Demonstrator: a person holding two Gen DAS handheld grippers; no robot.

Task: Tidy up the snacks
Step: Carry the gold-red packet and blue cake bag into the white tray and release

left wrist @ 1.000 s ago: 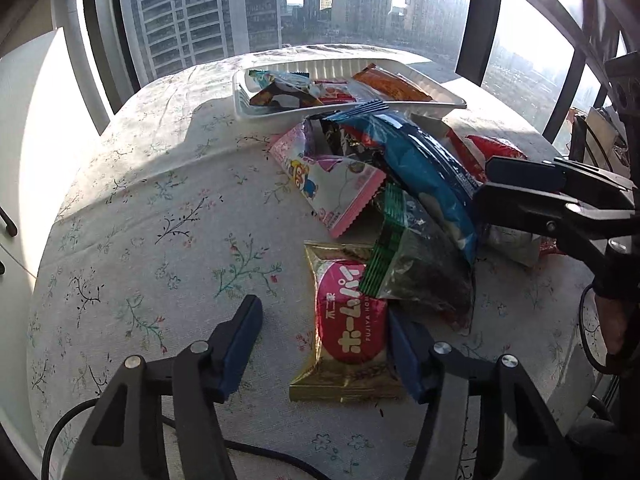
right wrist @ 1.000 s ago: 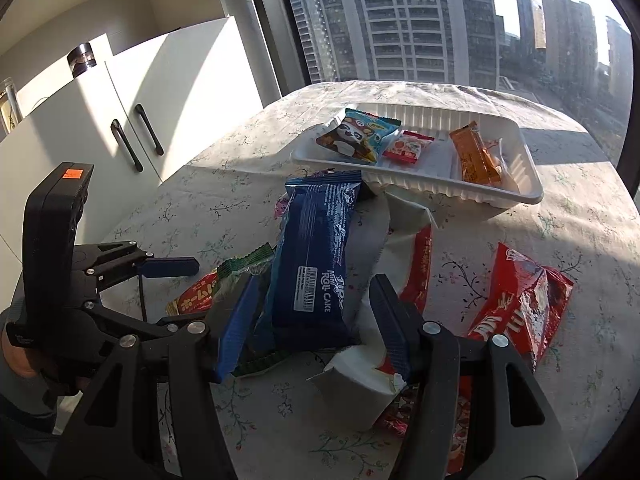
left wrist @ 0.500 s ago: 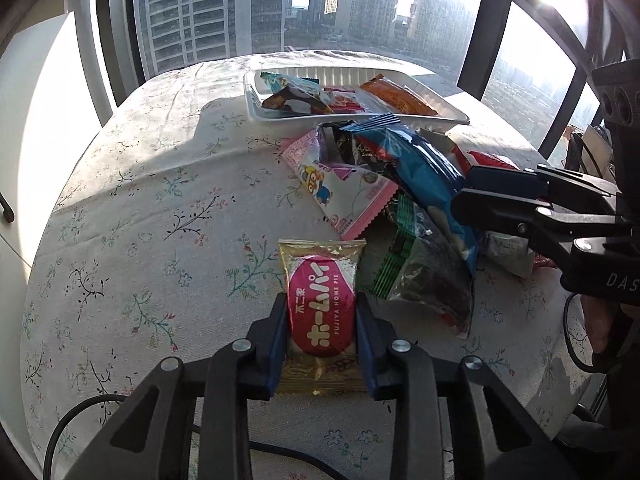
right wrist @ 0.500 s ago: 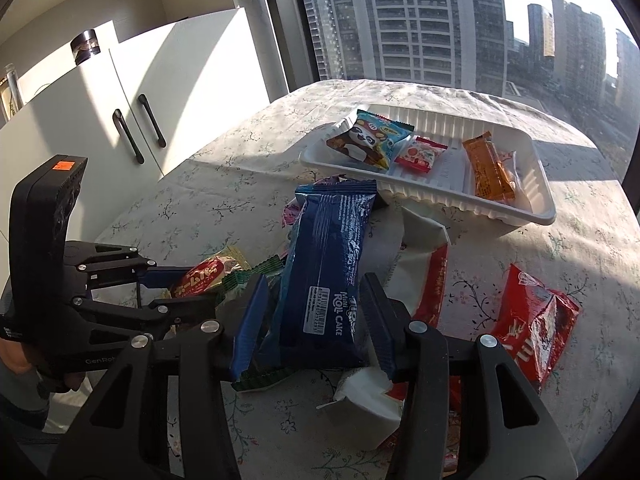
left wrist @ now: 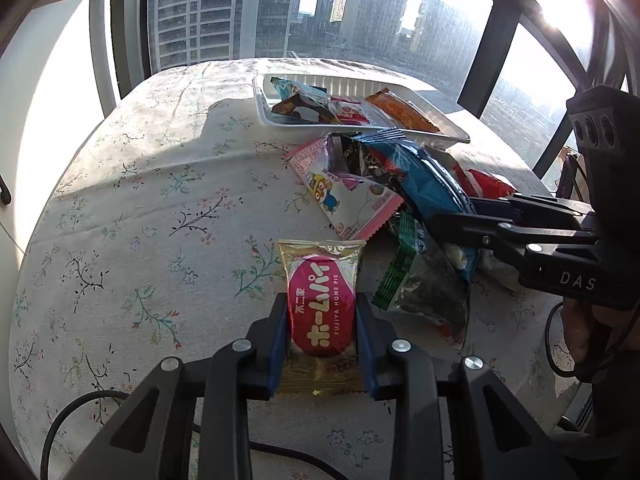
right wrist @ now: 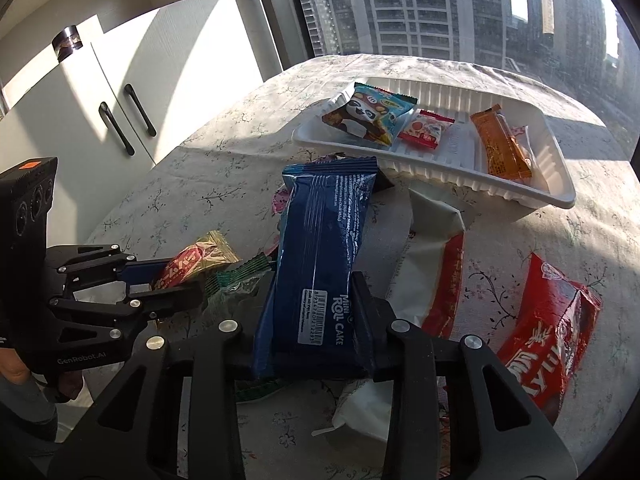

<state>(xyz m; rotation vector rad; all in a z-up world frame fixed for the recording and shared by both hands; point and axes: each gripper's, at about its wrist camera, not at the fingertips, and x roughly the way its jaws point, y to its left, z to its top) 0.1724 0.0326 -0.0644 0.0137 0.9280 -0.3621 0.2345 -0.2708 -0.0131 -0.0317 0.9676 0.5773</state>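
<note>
The left gripper (left wrist: 322,332) pinches the small gold foil pack with a pink oval label (left wrist: 322,300) by its two long sides, near the pile of snacks and well in front of the white ribbed plastic tray (right wrist: 560,196); the right gripper (right wrist: 320,316) squeezes the long blue roll cake bag (right wrist: 324,248), lifted over the pile just in front of the tray. Both packs look light, soft and crinkly, so they could slip or crush; the tray has bare room in its middle, but its raised rim must be cleared
</note>
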